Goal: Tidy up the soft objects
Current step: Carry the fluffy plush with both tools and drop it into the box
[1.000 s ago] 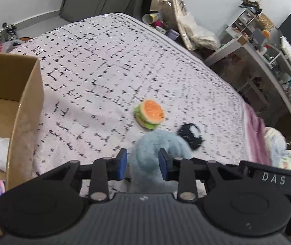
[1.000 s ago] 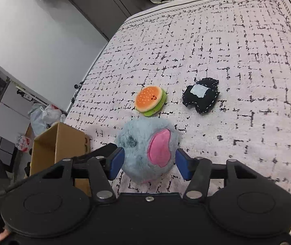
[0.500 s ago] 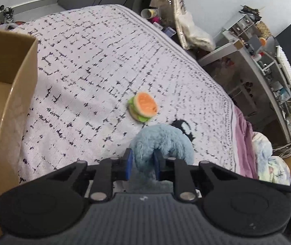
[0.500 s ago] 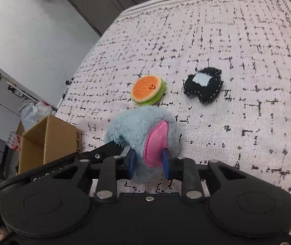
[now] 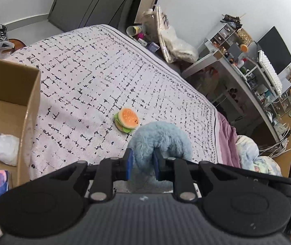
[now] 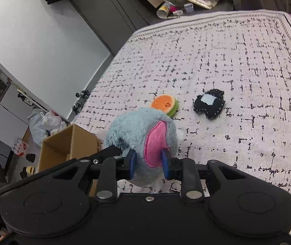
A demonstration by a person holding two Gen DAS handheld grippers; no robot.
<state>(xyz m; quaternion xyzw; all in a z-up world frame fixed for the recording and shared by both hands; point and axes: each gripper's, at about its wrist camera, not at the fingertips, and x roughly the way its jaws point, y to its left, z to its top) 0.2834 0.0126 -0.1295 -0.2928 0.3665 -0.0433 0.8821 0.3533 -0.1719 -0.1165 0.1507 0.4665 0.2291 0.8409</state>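
Fluffy light-blue plush toy with pink ear (image 6: 145, 140), pinched by left gripper (image 5: 142, 164) and right gripper (image 6: 148, 163), may slip, fur compressing, before brown cardboard box (image 5: 12, 94) at 9 o'clock.

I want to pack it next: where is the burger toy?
The burger toy lies on the bedspread, just beyond the blue plush and left of the black toy in the right wrist view.

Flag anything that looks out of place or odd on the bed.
Nothing looks damaged or spilled. One oddity: the fluffy blue plush toy with a pink ear is pinched by both the left gripper and right gripper, squashing its fur. The burger plush lies tilted.
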